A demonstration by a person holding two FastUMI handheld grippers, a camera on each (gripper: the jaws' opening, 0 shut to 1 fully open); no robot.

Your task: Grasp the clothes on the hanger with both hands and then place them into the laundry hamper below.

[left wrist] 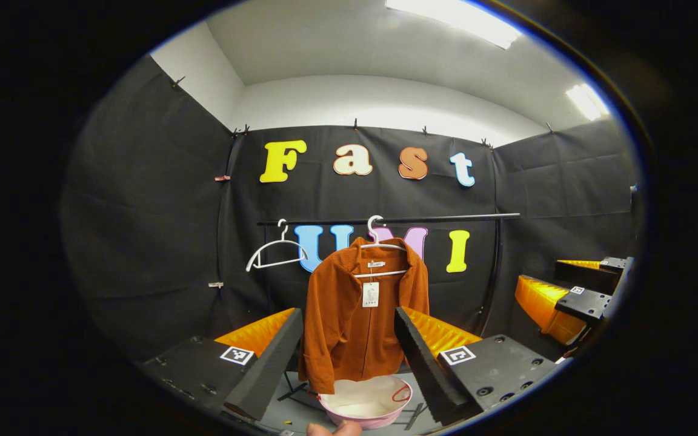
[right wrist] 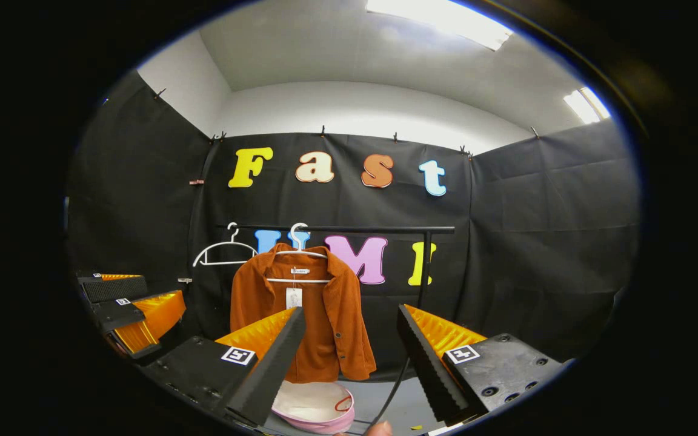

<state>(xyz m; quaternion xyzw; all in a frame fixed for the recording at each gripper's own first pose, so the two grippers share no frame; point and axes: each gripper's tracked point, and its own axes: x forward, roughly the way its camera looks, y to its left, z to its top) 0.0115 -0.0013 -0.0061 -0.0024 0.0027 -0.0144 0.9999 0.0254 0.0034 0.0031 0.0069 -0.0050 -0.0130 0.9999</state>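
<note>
Rust-orange jacket (left wrist: pixel 361 315) hangs on a white hanger (left wrist: pixel 379 245) from the black rail (left wrist: pixel 397 220) at the far wall; a paper tag dangles at its collar. Pink laundry hamper (left wrist: pixel 366 402) sits on the floor right below it, white lining inside. Empty white hanger (left wrist: pixel 275 251) further left on the rail. Left gripper (left wrist: pixel 349 345) fingers spread wide, holding nothing, jacket seen between them, well apart. Right gripper (right wrist: pixel 352 351) also wide, empty, jacket (right wrist: pixel 306 309) left of its gap, hamper (right wrist: pixel 315 406) near its left finger. Left gripper (right wrist: pixel 125 309) also shows at far left of right gripper view.
</note>
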